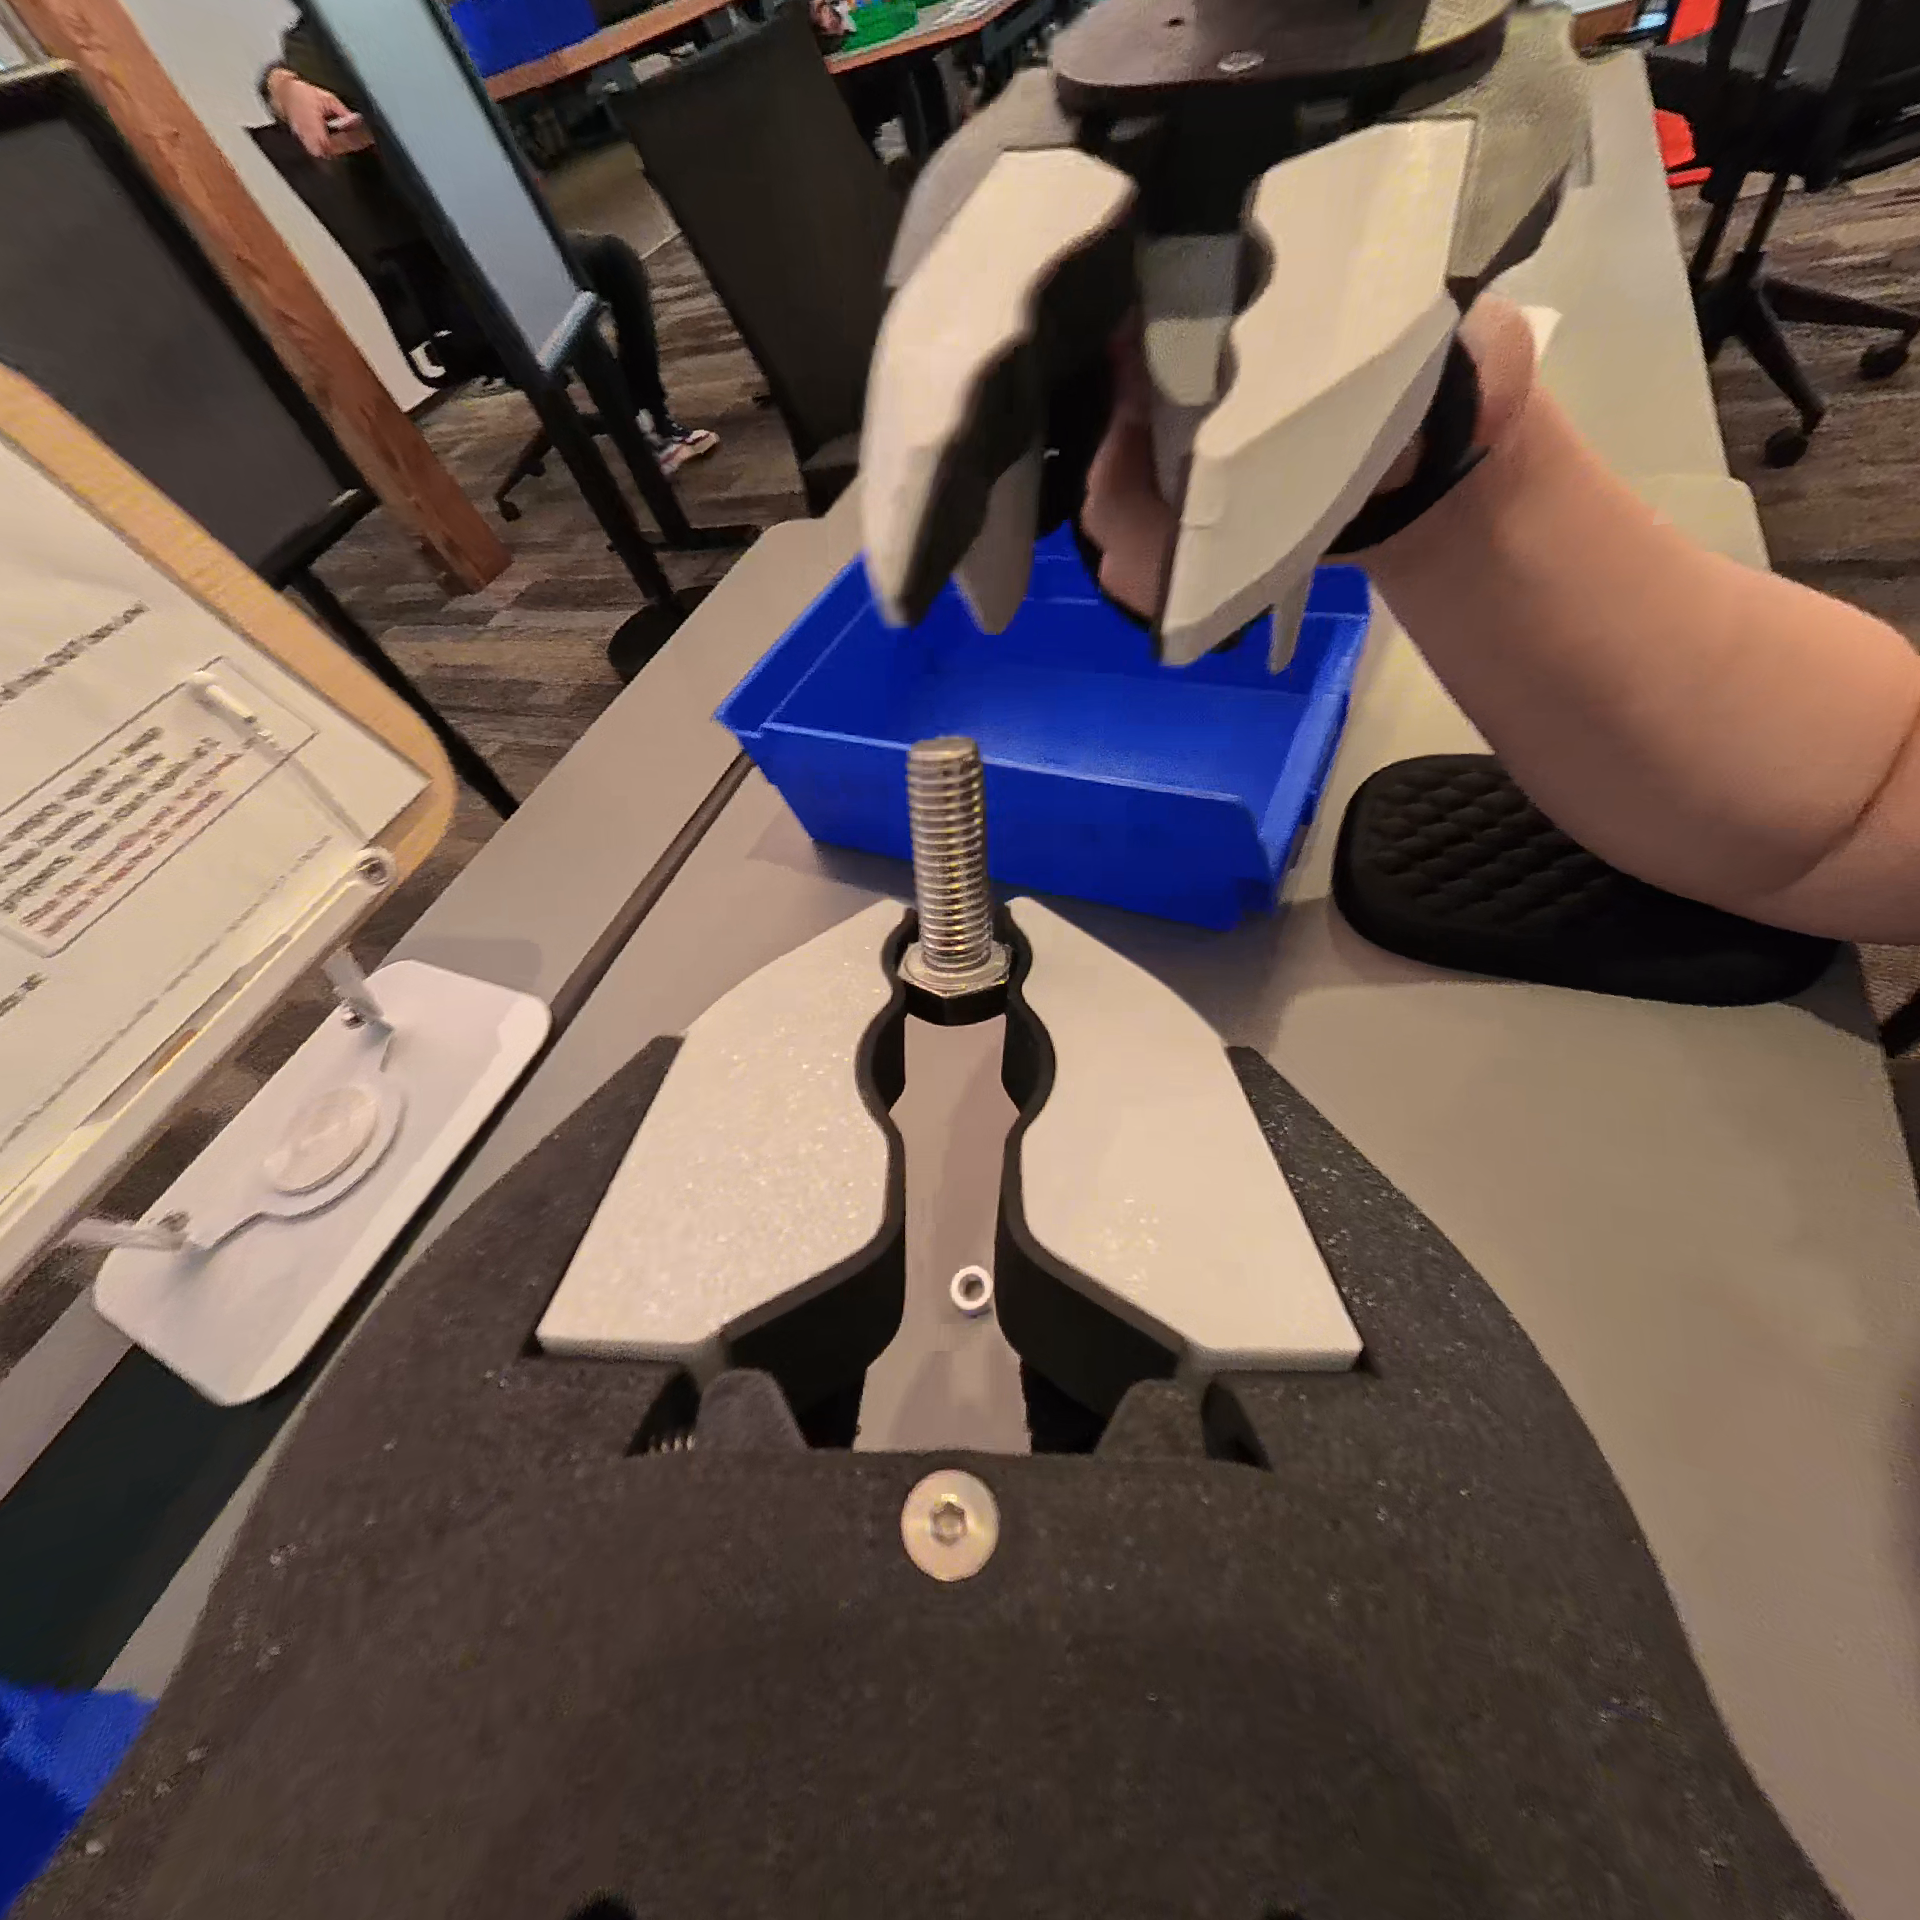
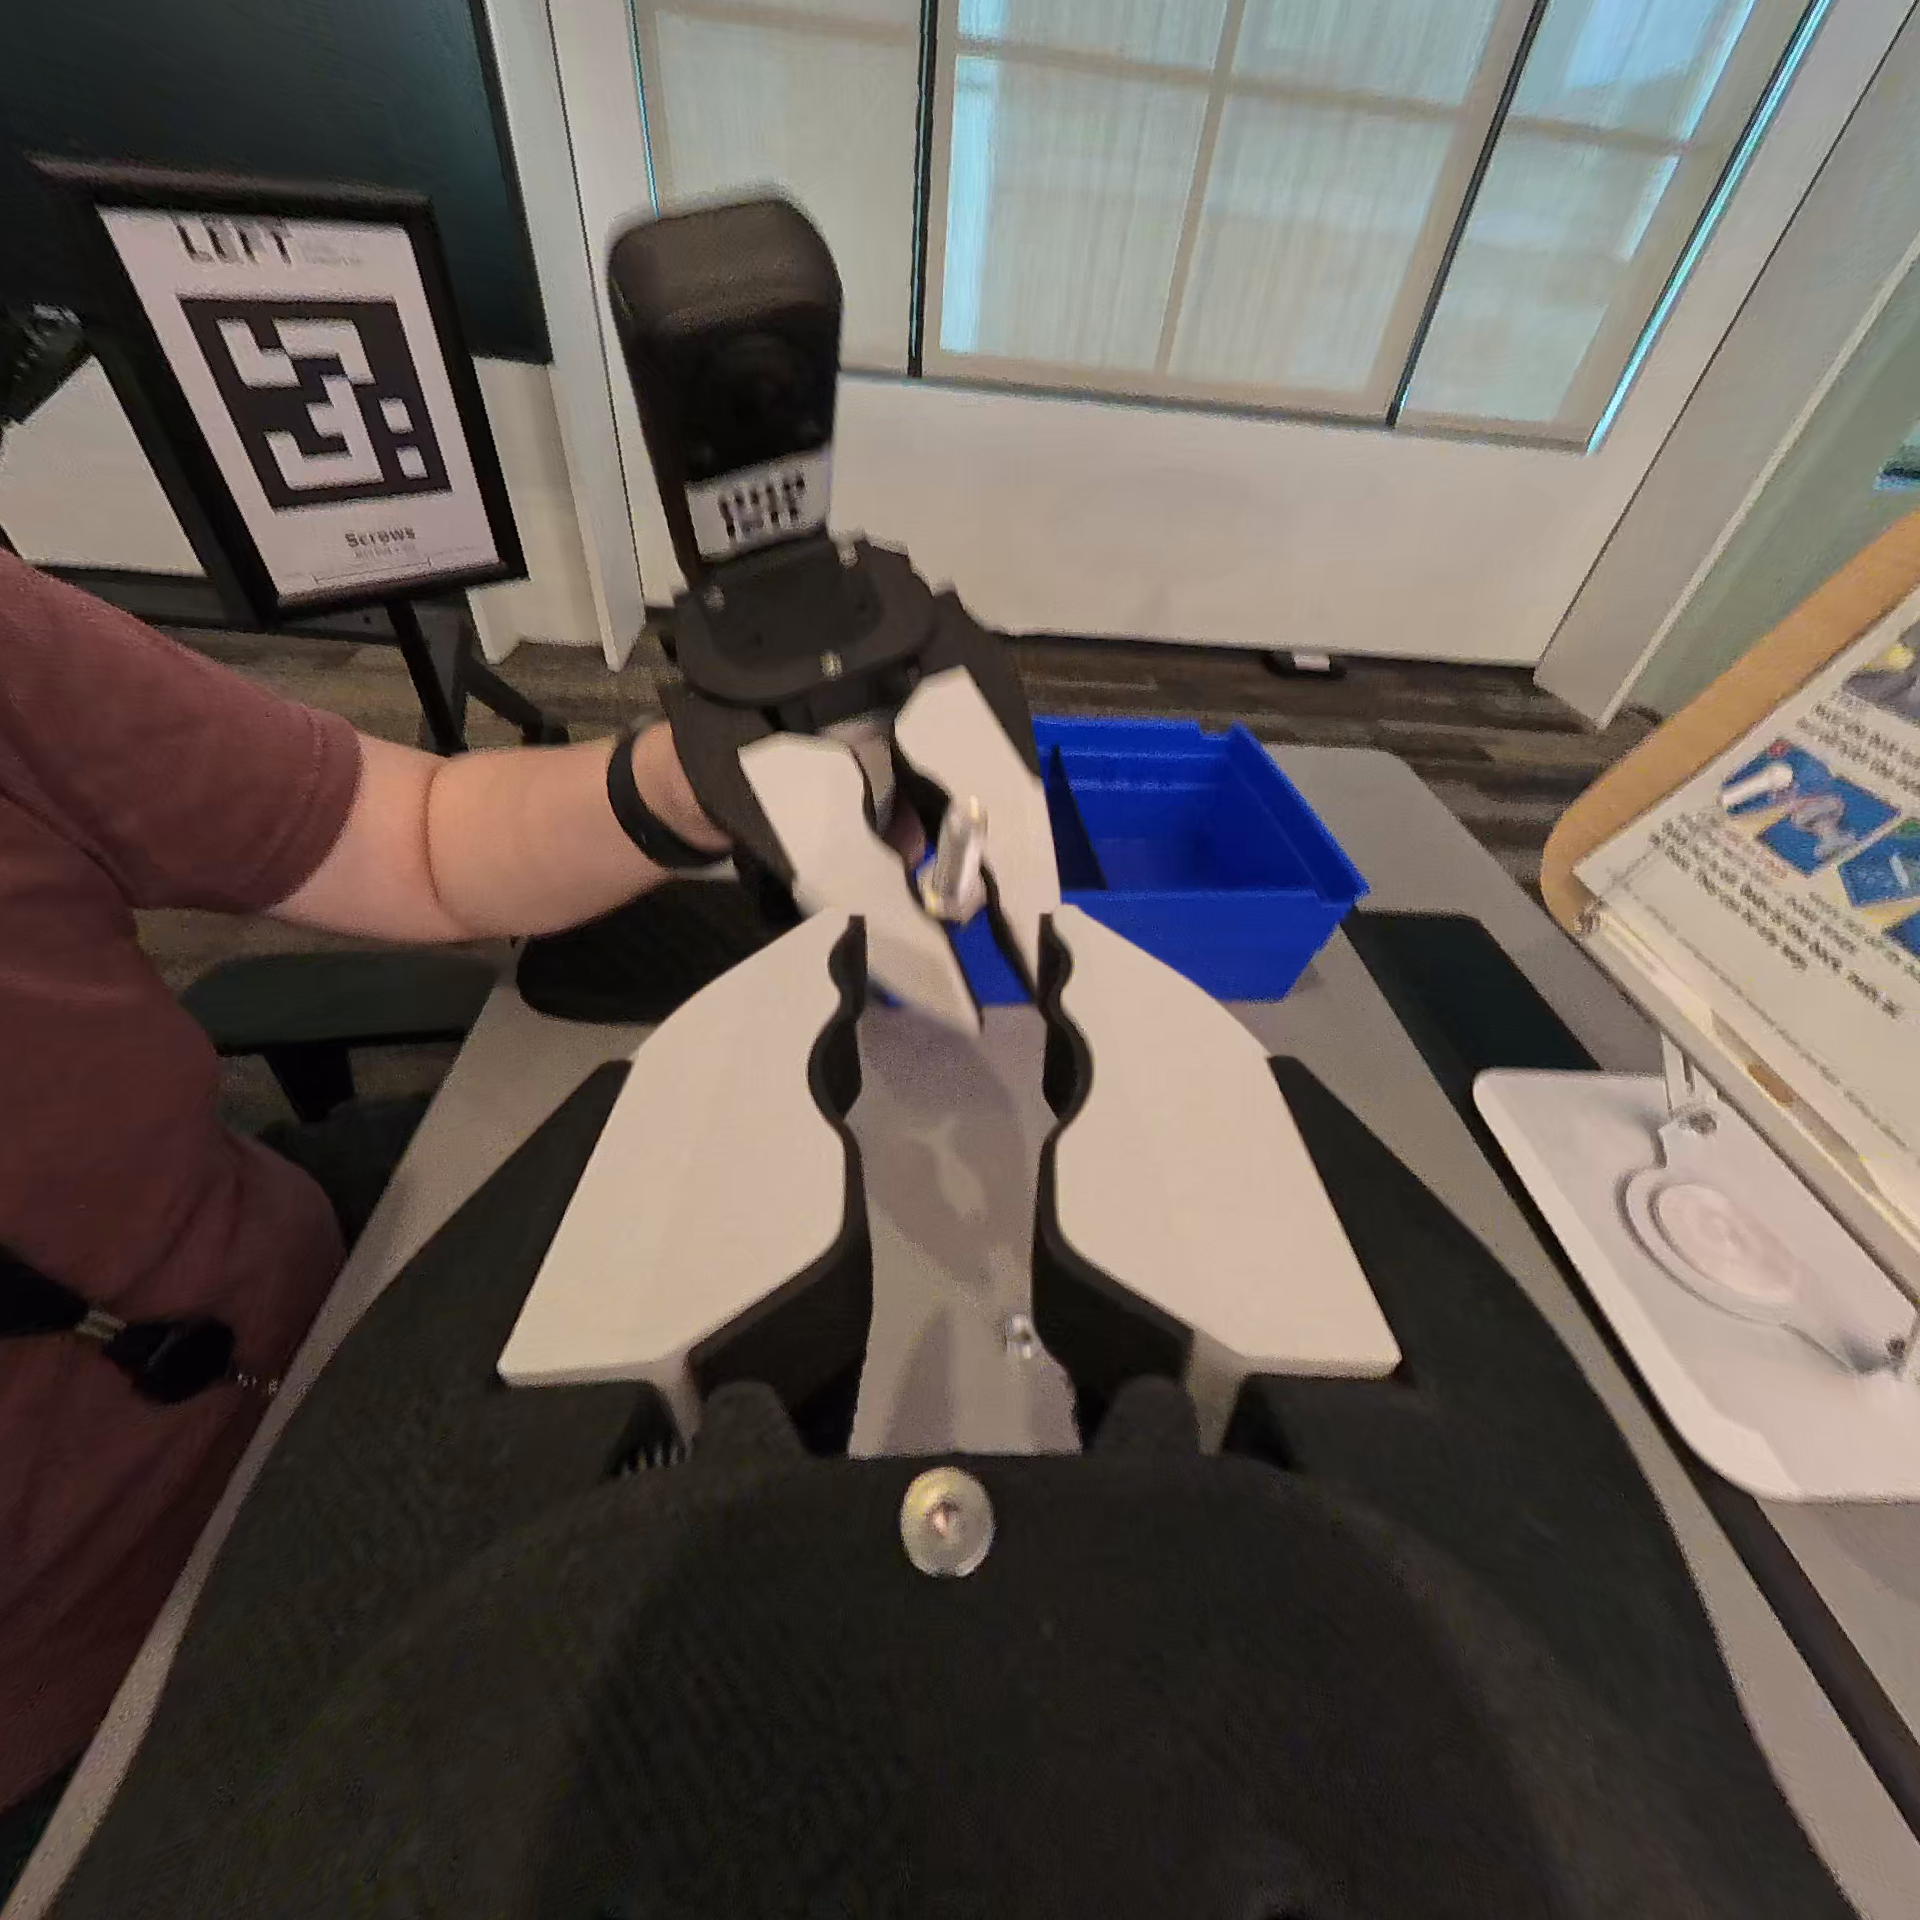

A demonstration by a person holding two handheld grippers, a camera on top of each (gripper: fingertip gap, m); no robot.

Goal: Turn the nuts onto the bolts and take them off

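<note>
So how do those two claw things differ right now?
The left gripper is shut on a bolt, pinching its hex head; the right gripper is open and holds nothing. The left one points level, bolt standing upright, while the right one angles down from above. Both have the same pale fingers on black bodies.

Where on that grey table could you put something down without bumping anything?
The blue bin looks empty inside. Bare grey table lies this side of the black pad. It is crowded in front of the bin, where the left gripper holds a bolt and the right gripper hovers open above.
</note>
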